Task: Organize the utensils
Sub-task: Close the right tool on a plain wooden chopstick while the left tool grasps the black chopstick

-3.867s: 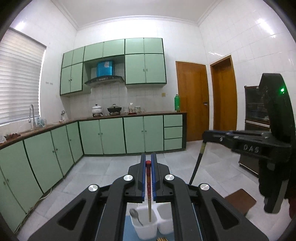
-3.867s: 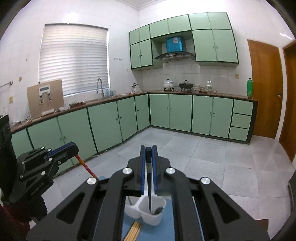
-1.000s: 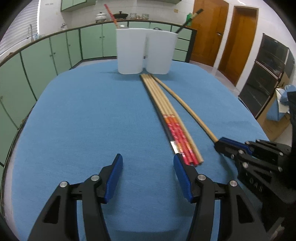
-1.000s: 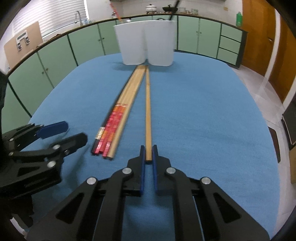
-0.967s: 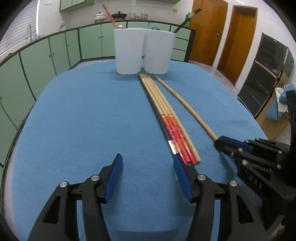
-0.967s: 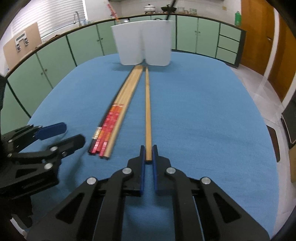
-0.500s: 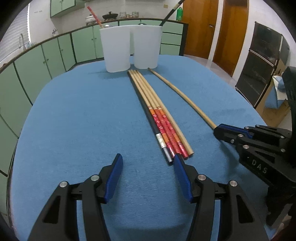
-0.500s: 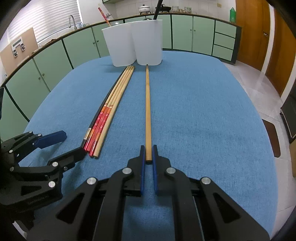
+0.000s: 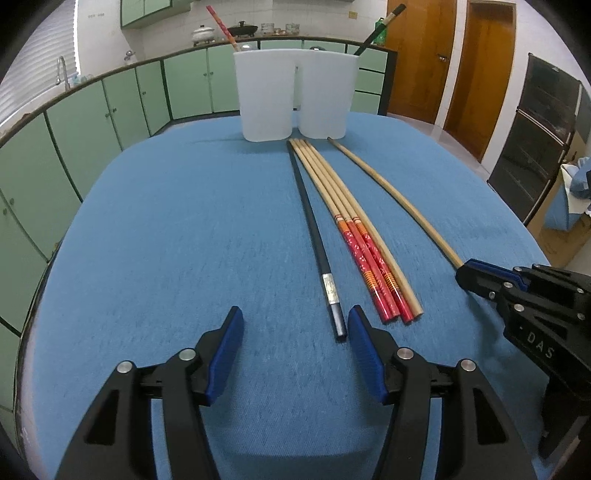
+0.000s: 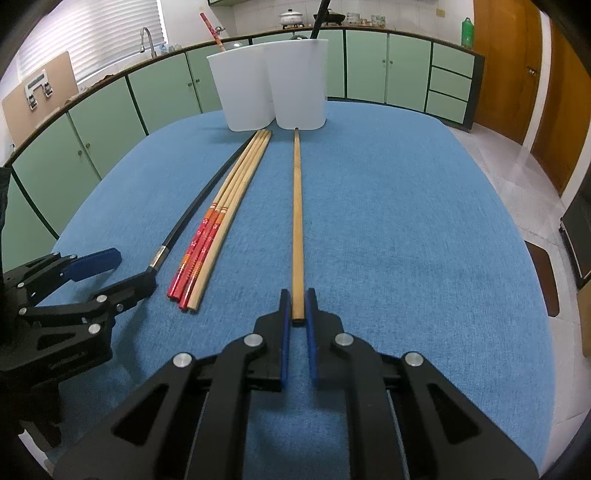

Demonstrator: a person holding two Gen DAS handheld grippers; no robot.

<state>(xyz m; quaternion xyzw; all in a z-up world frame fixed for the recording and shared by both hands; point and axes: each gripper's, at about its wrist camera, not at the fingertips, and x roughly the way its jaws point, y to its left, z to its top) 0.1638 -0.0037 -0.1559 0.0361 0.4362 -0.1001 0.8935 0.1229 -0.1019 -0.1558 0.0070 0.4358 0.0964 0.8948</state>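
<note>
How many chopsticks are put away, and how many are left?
Done: an upright red chopstick and an upright black chopstick in the white cups. In hand: the right gripper, jaws just eased open, straddles a plain wooden chopstick; the open left gripper flanks the end of the lying black chopstick. Left: all six on the blue cloth.

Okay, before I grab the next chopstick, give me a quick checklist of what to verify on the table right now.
1. left gripper open: ok.
2. black chopstick end between the left jaws: ok, though it lies close to one finger, off-centre.
3. red-patterned chopsticks outside the left jaws: ok.
4. right gripper holding the plain wooden chopstick: not ok. Its jaws have just been opening, and the stick's end lies between them with gaps on both sides.
5. white holder upright: ok.
6. Free room inside the holder: cannot tell.
</note>
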